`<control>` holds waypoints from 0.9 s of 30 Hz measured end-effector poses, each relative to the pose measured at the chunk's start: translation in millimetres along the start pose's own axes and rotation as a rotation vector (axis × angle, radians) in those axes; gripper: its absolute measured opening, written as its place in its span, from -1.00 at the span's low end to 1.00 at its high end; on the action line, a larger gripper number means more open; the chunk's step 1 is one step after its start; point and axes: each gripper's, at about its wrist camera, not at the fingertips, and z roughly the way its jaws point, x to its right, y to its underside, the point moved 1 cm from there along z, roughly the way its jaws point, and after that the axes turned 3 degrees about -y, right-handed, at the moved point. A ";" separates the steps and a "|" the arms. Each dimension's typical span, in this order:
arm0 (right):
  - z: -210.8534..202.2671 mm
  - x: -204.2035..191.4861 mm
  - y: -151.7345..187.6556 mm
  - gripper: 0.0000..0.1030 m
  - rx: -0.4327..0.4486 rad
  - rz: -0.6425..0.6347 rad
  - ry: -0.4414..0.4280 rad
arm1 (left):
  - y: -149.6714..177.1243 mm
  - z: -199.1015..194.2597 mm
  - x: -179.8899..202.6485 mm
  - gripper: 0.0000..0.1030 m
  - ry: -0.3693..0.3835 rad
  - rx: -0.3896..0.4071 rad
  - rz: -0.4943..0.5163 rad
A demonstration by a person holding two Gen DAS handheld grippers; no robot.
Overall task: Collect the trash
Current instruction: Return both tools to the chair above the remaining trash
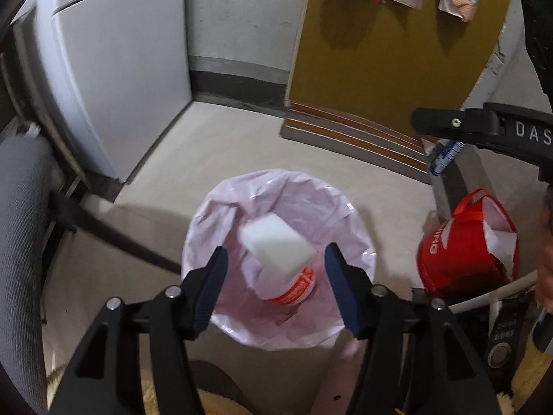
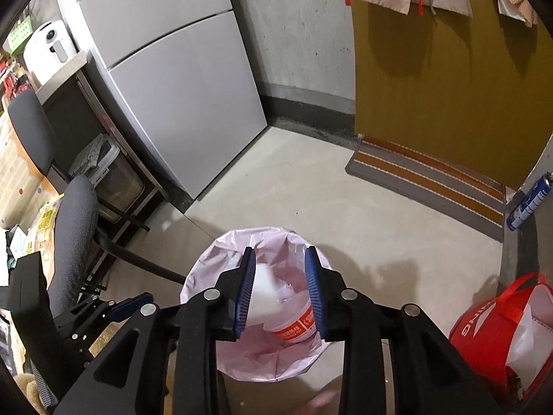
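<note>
A bin with a pink liner [image 1: 207, 221] [image 2: 204, 266] stands on the floor right below both grippers. Inside lies a white tub with an orange label [image 1: 299, 290] [image 2: 293, 326]. A white block [image 1: 276, 245] [image 2: 264, 290], blurred, hangs over it within the bin mouth. My left gripper [image 1: 276, 250] is open above the bin; the block shows between its fingers, clear of both pads. My right gripper [image 2: 280, 252] is also open over the bin, with a plain gap between its blue pads; the block shows beside its left pad, and nothing is gripped.
A red bag [image 1: 459, 263] [image 2: 484, 332] with white paper stands right of the bin. A grey fridge [image 1: 121, 86] [image 2: 179, 103] and an office chair [image 2: 72, 228] are to the left. A striped mat [image 2: 432, 180] lies before a yellow door; a blue spray can [image 2: 528, 204] stands beside it.
</note>
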 end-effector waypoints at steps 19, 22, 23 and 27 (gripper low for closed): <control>-26.0 -144.1 31.3 -0.38 -0.061 -0.324 -0.180 | 56.4 -152.7 -118.4 0.11 -0.323 0.155 -0.375; -36.6 -180.8 32.0 -0.38 -0.055 -0.399 -0.239 | 71.8 -177.8 -137.1 0.11 -0.366 0.156 -0.442; -38.6 -191.3 31.3 -0.34 -0.051 -0.425 -0.255 | 79.1 -187.3 -145.2 0.11 -0.380 0.158 -0.468; -46.1 -249.9 35.2 -0.20 -0.014 -0.569 -0.311 | 107.7 -215.7 -175.0 0.13 -0.455 0.162 -0.554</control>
